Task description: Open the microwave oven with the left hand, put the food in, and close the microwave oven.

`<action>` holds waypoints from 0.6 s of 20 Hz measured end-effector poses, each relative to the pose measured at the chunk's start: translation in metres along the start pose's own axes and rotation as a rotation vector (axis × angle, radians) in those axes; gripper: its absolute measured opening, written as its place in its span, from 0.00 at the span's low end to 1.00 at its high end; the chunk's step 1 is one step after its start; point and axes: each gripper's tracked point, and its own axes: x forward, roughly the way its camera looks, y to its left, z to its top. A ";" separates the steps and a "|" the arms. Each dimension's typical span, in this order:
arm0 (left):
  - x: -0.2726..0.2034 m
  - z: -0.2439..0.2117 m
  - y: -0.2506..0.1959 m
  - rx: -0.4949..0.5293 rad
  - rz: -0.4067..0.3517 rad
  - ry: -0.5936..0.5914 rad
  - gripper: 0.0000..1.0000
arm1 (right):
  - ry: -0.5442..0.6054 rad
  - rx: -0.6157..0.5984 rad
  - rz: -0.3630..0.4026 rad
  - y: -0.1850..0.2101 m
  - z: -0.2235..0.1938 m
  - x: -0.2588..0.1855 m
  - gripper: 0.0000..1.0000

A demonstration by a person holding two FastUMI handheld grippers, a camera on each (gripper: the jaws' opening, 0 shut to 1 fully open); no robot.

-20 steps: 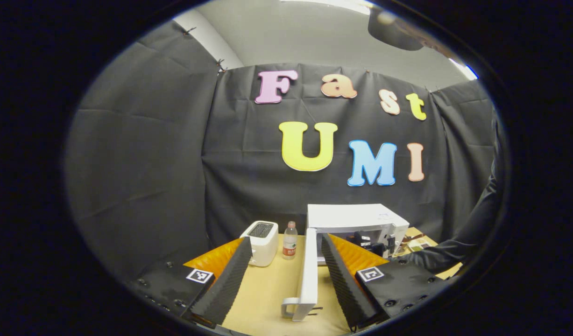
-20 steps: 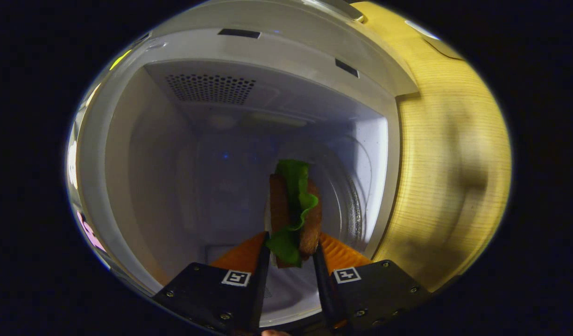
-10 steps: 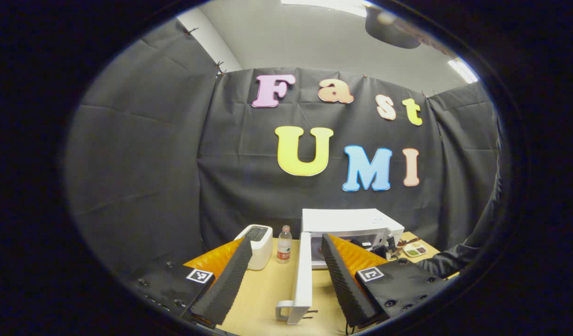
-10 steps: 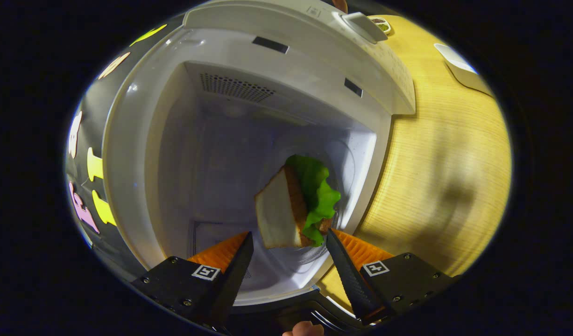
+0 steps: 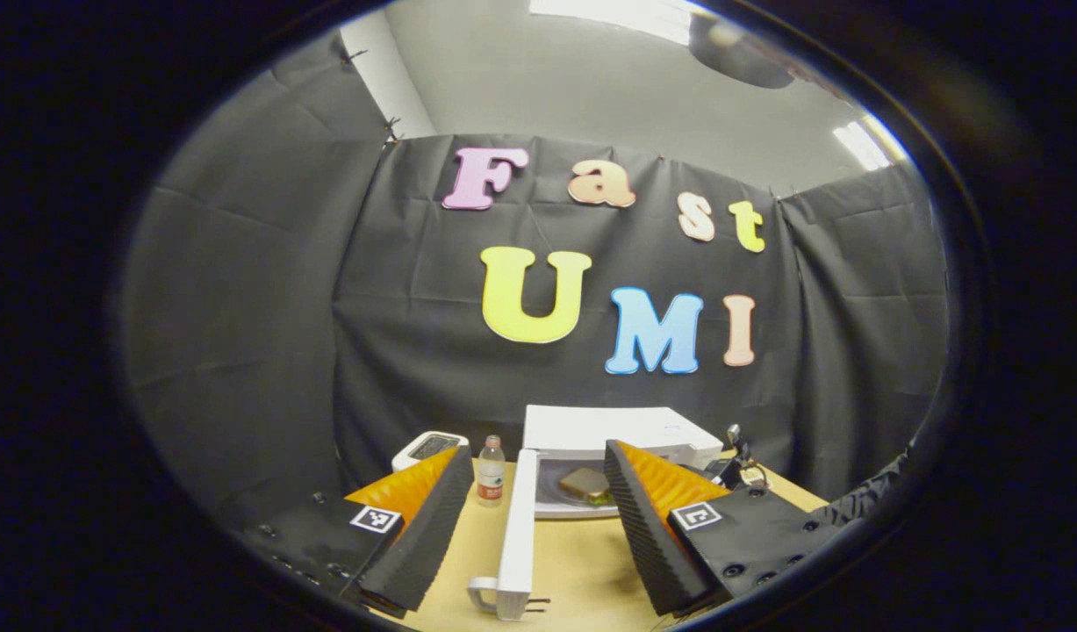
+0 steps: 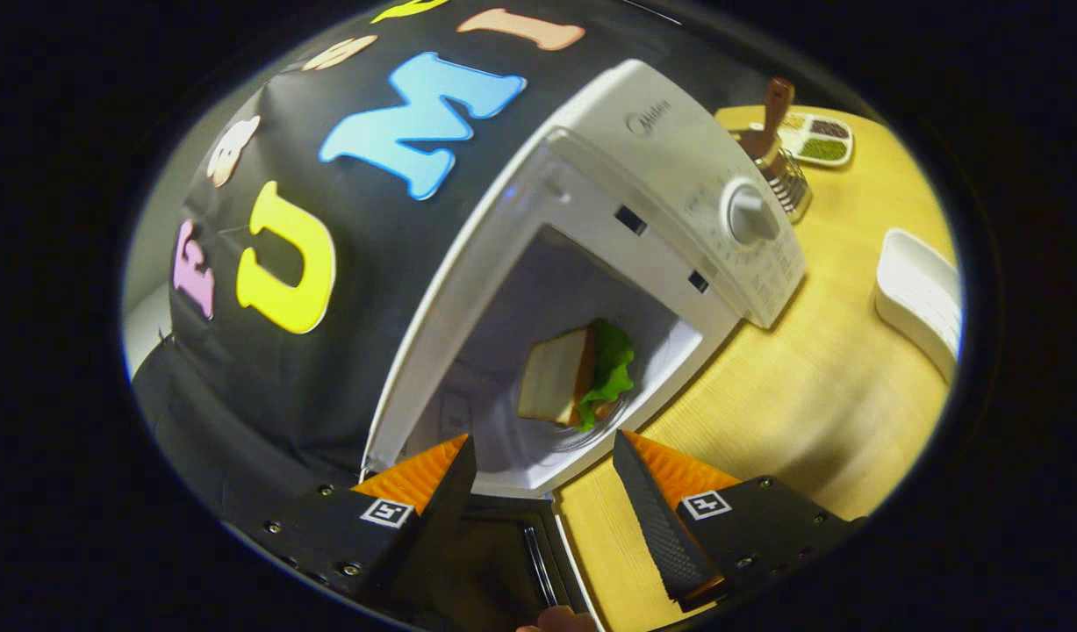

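Inside, we see the sandwich (image 6: 566, 376) lying in the microwave (image 6: 678, 175), door (image 5: 516, 527) swung wide. Both our tools, left (image 5: 538, 518) and right (image 6: 542, 491), gape empty over bare tabletop (image 6: 810, 412).

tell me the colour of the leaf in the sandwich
Green leaf beside pale bread, best in the right gripper view.

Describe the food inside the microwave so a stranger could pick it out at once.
Find the white microwave on the wooden table, its door swung open. On the glass plate inside lies a sandwich: pale bread with green lettuce sticking out, the only food in there.
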 end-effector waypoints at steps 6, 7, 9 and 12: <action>0.016 0.004 -0.034 0.030 -0.080 -0.014 0.96 | -0.043 -0.172 0.051 0.007 0.047 -0.084 0.95; 0.017 0.005 -0.037 0.036 -0.090 -0.016 0.96 | -0.067 -0.215 0.050 0.009 0.059 -0.099 0.95; 0.022 0.002 -0.048 0.042 -0.106 -0.015 0.94 | -0.127 -0.310 0.037 0.009 0.089 -0.126 0.95; 0.029 -0.004 -0.060 0.051 -0.122 -0.009 0.94 | -0.228 -0.481 0.010 0.014 0.122 -0.173 0.95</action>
